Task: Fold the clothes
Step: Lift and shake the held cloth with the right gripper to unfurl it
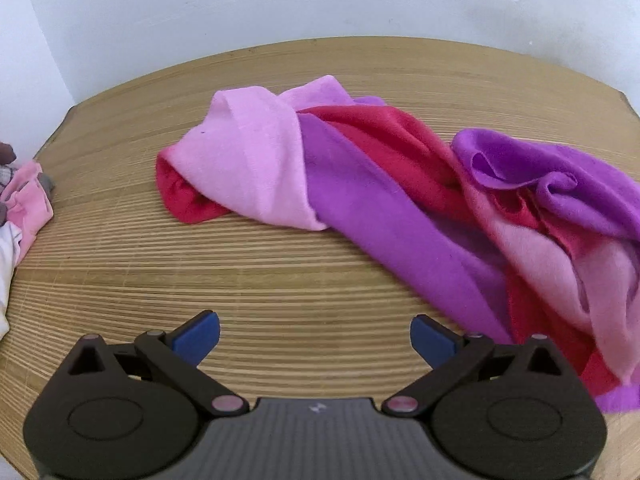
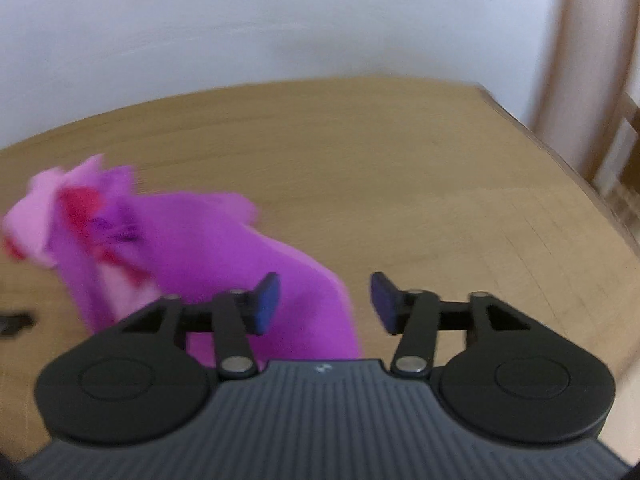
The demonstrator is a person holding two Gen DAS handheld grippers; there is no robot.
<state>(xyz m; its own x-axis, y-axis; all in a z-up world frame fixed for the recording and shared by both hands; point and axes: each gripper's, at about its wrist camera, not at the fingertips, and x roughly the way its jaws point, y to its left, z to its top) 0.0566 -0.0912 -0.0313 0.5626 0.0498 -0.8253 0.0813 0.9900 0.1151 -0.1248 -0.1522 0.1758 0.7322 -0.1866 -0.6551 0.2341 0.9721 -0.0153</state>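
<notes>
Two grippers hung over a wooden table [image 1: 280, 280] with pale striped grain, and both had their jaws spread wide with nothing pinched between them. One crumpled garment [image 1: 360, 200] in light pink, purple and red lay on the table, bunched into loose folds and stretching from the middle of the board toward the near right corner in the left wrist view. Its far left end was a rolled pink flap with red cloth showing underneath; a wide purple band ran diagonally through the middle, and the near right part was a heap of purple, red and pink folds.

In that same view the left gripper [image 1: 316, 334] was released, its blue pads well apart above bare wood, just left of the garment's near edge and not touching it. A small pile of pink and white clothes [image 1: 24, 208] sat at the far left edge of the table, well apart from the garment.

In the right wrist view, which was blurred, the right gripper [image 2: 324, 302] stood unclenched too. The garment [image 2: 180, 248] lay to the left of it, with a purple fold running under the left blue pad and into the gap; whether the pad touched the cloth could not be told. A white wall [image 2: 280, 20] stood beyond the table's far edge.
</notes>
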